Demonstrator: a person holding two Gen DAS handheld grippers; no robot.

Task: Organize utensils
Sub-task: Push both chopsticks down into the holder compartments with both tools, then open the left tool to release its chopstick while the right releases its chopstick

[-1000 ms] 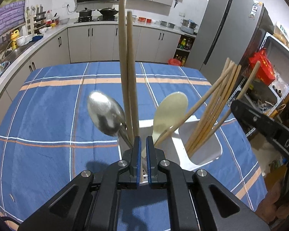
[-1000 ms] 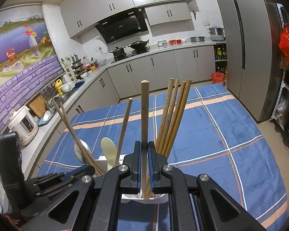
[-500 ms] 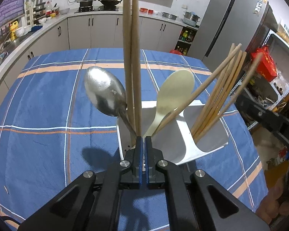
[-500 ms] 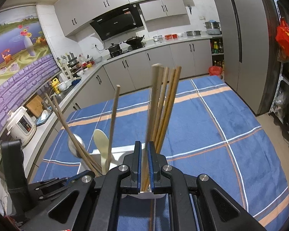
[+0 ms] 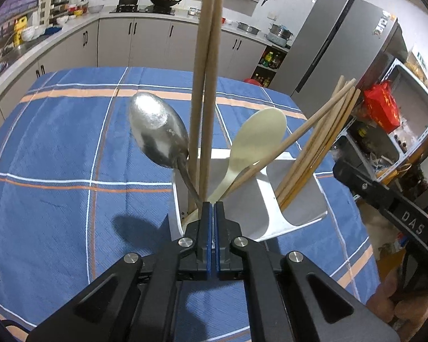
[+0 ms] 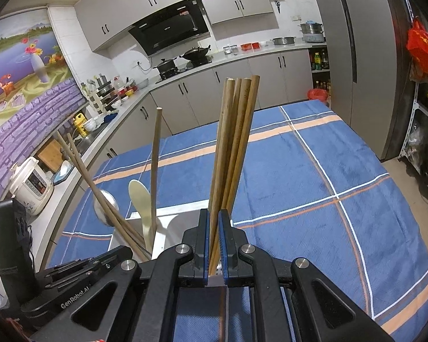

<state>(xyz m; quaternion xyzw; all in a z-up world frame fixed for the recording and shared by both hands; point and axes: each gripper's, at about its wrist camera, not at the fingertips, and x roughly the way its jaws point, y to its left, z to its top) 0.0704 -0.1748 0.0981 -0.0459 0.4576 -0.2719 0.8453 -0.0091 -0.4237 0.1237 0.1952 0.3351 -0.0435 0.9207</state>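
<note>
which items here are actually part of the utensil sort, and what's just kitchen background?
Job: white utensil holder, wooden chopsticks, metal spoon, cream spoon.

Background: blue tablecloth, fridge, rice cooker, wok.

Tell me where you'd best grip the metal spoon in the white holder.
Probably the thin neck just below the bowl of the metal spoon, coming from above and the left: its handle sits inside the white holder, and two chopsticks crowd its right side.
</note>
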